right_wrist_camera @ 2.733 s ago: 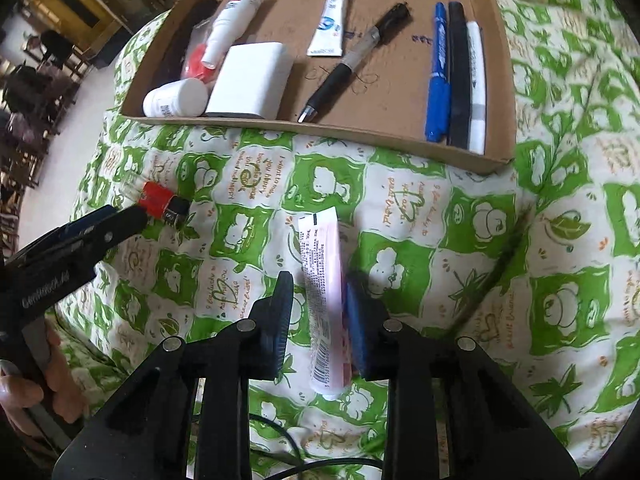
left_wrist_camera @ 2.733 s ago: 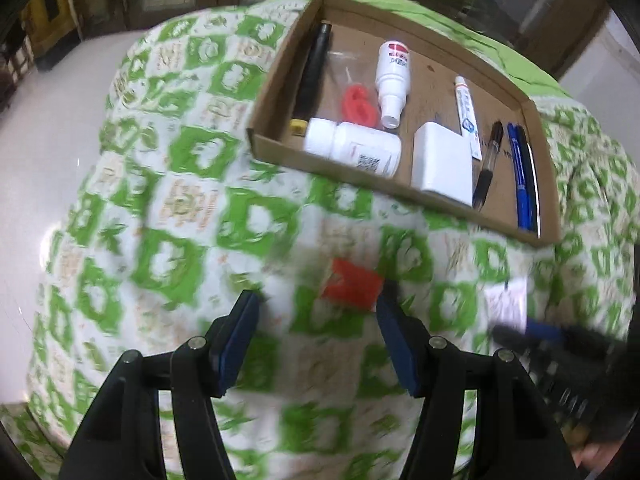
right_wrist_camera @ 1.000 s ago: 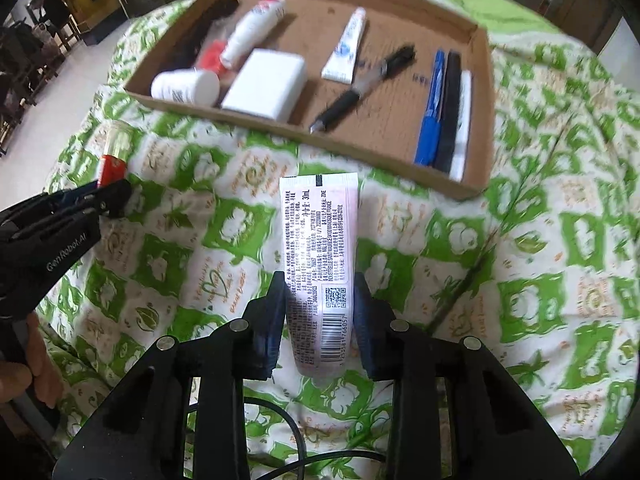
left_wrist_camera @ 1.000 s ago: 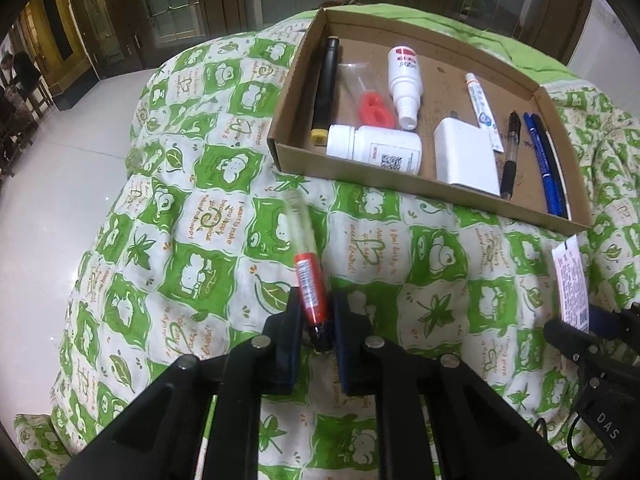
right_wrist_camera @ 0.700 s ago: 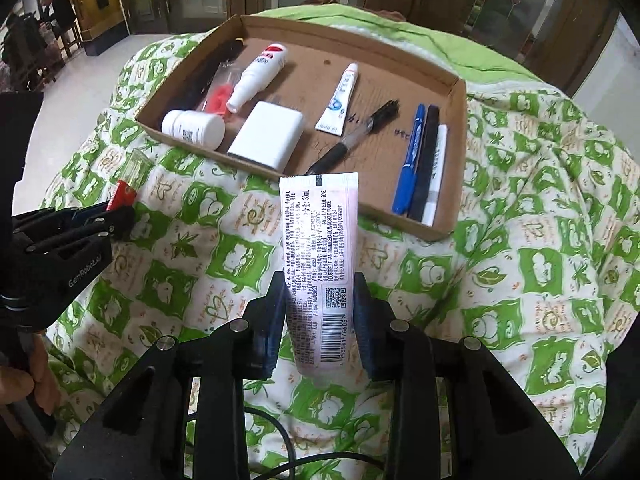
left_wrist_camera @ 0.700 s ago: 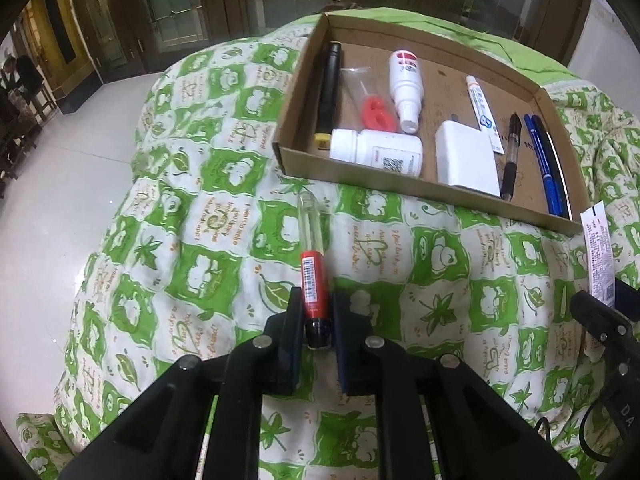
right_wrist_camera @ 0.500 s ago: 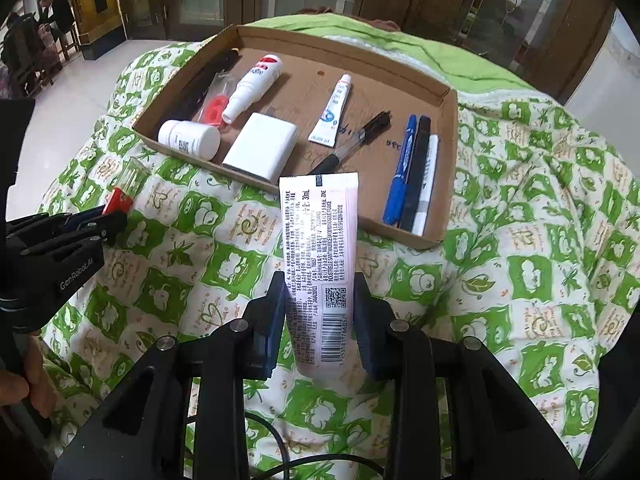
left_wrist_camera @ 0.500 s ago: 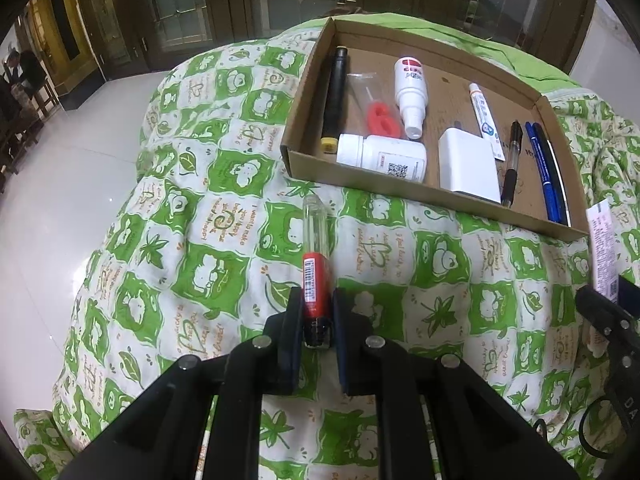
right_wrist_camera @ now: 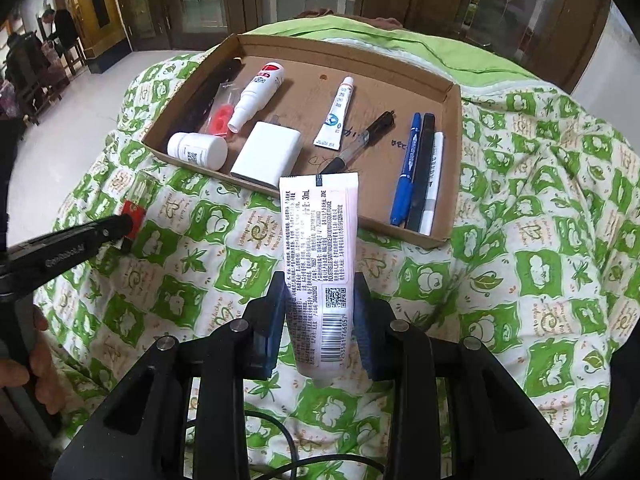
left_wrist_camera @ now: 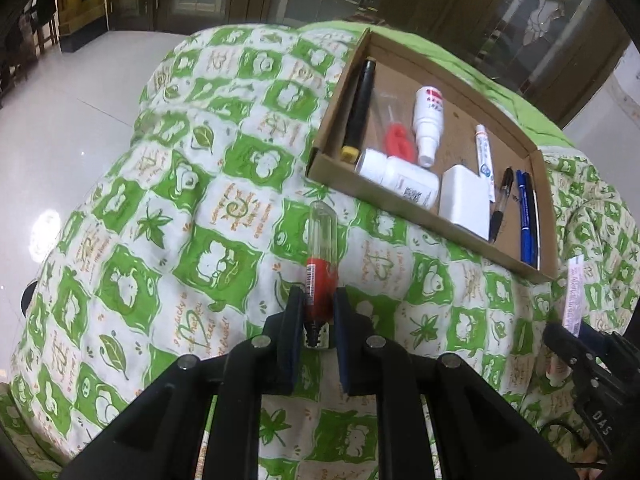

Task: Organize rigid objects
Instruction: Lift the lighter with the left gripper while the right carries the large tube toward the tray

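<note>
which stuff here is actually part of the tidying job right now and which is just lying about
In the job:
- red marker with clear cap, shut in the left gripper
- white tube, shut in the right gripper
- cardboard tray

Lying about (already in the tray):
- white bottle
- white charger block
- blue pen

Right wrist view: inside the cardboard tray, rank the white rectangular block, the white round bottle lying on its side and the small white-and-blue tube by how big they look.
1. White rectangular block, clearly largest.
2. White round bottle lying on its side.
3. Small white-and-blue tube.

The bottle and tube look close in size, and the tube lies farther from the camera in the cardboard tray, so their order is unsure.
</note>
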Tool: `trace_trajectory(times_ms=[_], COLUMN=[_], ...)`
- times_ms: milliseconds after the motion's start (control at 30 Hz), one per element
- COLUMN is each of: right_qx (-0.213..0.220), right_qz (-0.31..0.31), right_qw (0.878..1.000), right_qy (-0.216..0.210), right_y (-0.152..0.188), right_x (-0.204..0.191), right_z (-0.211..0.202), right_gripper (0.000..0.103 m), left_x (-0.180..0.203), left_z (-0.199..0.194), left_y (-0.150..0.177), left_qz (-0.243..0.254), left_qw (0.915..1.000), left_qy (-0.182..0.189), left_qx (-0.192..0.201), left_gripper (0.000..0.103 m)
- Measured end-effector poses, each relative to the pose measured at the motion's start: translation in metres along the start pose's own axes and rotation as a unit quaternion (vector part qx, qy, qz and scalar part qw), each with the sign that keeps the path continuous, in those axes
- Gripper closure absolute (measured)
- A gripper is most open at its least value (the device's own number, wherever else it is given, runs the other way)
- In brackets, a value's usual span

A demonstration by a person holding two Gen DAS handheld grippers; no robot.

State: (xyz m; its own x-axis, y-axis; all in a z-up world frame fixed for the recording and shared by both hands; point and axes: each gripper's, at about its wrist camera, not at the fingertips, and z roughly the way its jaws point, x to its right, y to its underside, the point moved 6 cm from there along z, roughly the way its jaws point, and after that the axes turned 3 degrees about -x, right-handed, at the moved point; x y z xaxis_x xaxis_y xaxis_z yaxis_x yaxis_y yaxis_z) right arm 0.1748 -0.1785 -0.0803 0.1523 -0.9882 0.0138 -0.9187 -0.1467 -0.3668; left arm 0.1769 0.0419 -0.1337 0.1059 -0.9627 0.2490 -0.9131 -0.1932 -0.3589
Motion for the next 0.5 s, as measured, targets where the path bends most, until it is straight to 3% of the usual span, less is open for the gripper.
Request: trace_trajectory(times_ms=[333, 433, 500], right_qx=[-0.003, -0.007, -0.009], right_qz=[0.007, 0.009, 0.01], right_qw=[1.0, 1.0, 1.0], right_qy=[-0.014, -0.014, -0.016], right_y=[-0.001, -0.001, -0.001], right_x=[0.002, 0.003, 0.003], right_z=[-0.001, 0.001, 0.002], right_gripper=[0.072, 0.072, 0.072], left_x=[0.01, 0.021, 0.03], left_z=[0.014, 0.021, 0.026], left_y=[-0.022, -0.024, -0.025], left_qz=[0.051, 0.096, 0.134], left_qw=[0.9962, 0.9887, 0.9792], left_qy=[-0.069, -0.114, -0.151], left_qx=[0.013, 0.017, 0.021], left_gripper=[0.076, 0.075, 0.075])
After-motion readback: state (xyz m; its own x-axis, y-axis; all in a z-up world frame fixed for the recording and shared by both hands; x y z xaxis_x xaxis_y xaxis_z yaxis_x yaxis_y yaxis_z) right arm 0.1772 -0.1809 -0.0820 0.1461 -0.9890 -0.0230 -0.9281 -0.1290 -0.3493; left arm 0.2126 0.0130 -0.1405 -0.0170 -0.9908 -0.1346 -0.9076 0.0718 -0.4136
